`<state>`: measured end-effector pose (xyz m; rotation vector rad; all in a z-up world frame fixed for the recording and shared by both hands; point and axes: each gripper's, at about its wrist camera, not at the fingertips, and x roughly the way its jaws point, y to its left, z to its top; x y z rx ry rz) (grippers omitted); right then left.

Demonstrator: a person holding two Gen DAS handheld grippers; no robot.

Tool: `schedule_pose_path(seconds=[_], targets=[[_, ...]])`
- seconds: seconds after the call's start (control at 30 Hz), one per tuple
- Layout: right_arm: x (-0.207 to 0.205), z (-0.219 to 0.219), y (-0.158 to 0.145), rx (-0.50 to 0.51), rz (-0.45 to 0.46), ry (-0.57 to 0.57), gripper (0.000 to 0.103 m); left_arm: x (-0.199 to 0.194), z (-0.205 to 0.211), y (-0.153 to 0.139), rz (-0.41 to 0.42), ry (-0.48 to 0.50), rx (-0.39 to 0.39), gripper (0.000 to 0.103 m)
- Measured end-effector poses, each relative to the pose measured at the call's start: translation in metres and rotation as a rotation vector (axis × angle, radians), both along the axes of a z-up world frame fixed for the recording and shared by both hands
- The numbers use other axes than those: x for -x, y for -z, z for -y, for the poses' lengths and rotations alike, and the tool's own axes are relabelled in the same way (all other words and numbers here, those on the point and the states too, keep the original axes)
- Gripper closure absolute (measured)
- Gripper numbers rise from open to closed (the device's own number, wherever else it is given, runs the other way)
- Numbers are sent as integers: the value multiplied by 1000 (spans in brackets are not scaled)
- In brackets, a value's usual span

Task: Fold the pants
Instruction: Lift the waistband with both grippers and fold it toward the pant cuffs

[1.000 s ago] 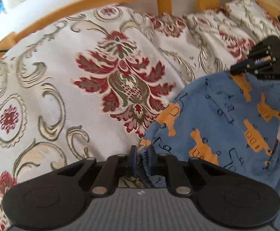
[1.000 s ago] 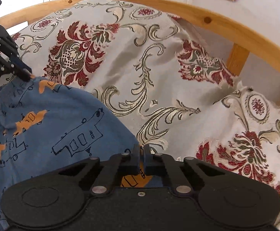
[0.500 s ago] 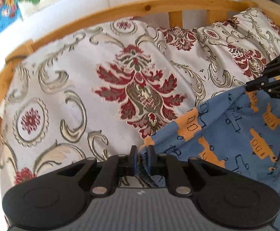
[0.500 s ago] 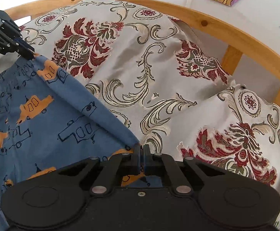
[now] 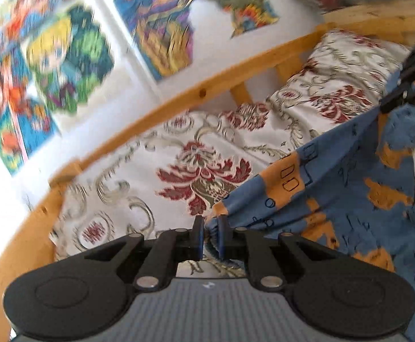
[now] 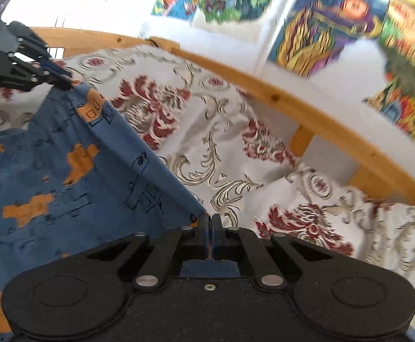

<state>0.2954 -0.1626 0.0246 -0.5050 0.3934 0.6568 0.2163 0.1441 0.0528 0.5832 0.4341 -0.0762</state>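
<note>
In the lower centre of the left wrist view our left gripper [image 5: 209,238] is pinched nearly closed on a bunched, gathered edge of the pants [image 5: 350,199], a wad of blue cloth filling the narrow gap between its fingers. In the lower centre of the right wrist view our right gripper [image 6: 209,235] is clamped almost flat on another corner of the same garment, a thin sliver of blue showing between the fingers. From both grips the blue pants, printed with orange vehicles, run up as a taut edge toward the other gripper, which shows at the right edge of the left view and in the upper left of the right view; the rest hangs and sags below that line, over the patterned bedspread [image 5: 150,171]. We judge the cloth to be light, thin and wholly limp: it will not hold a shape, it will droop wherever we do not support it, and it should not slip from a firm pinch. The gathered band looks like the thickest, safest place to hold; corners and hems are next best. Beyond lie the wooden bed frame [image 6: 278,99] and blurred colourful posters [image 5: 65,57] on the wall. We see no containers in either view.
</note>
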Motion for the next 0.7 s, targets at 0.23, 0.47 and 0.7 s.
schedule_pose_path(seconds=[0.23,0.47,0.7], targets=[[108,4,2,61,91,-10,103,64,10,11,89,132,-131,92],[171,10,17,45,-31,33,103,110,12,36,-1,253,-272,92],[188,6,42,44,-144,61,103,128,14,54,-148,317,-314,80]])
